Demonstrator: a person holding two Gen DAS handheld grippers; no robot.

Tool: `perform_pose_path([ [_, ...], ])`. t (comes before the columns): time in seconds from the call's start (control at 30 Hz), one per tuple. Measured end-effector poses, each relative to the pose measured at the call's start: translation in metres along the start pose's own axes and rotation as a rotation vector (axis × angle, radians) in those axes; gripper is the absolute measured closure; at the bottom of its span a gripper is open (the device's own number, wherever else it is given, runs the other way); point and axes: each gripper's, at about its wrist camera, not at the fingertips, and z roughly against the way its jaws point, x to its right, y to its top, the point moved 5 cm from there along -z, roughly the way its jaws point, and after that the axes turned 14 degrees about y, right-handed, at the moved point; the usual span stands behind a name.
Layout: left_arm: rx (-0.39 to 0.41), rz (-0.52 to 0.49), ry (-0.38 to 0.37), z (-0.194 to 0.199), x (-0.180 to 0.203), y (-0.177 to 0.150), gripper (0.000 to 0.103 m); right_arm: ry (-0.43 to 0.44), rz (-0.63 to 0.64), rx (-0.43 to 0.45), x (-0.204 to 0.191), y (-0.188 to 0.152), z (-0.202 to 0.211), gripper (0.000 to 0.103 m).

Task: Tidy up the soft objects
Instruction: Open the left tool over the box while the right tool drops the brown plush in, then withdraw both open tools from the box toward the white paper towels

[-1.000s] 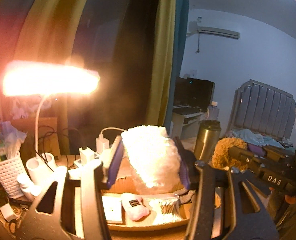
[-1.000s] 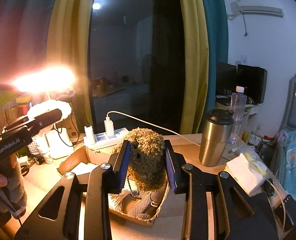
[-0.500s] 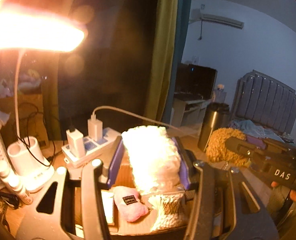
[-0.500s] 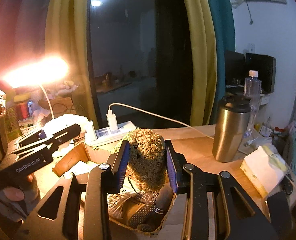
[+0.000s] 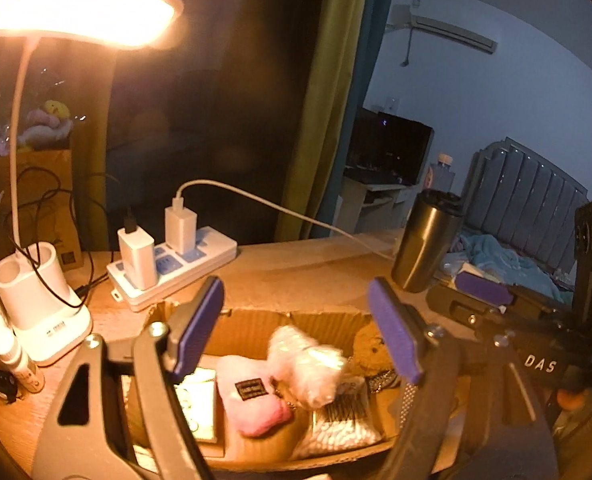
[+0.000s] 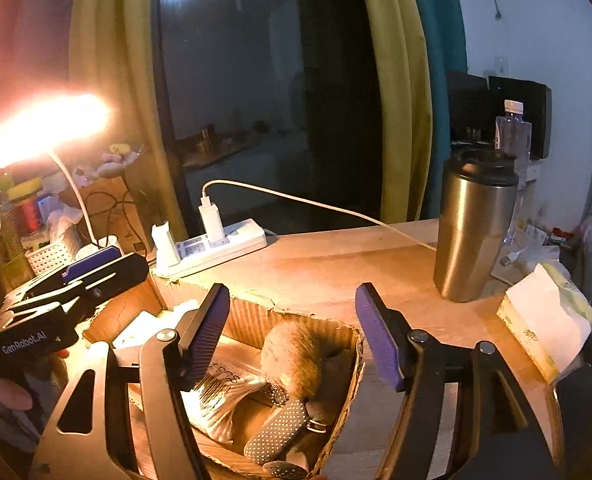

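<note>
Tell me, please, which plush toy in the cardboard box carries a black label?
The pink plush toy, left of the white fluffy one; the brown one shows none.

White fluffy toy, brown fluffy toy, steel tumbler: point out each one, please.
White fluffy toy [image 5: 306,366]: left wrist view, middle of its fur.
Brown fluffy toy [image 6: 296,354]: right wrist view, centre of its round body.
Steel tumbler [image 6: 470,236]: right wrist view, mid-wall below the lid.

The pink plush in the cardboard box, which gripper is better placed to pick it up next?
Left. The left gripper is open directly above the pink plush; the right gripper is open over the brown fuzzy toy at the box's other end.
</note>
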Motion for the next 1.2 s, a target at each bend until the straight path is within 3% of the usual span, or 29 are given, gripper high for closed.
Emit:
perform_pose_path([
  [1.2,0.122,0.021,0.007,0.102,-0.02,0.009,0.027,-0.046,0.097,0.072,-0.059,0.002,0.081,0.034],
])
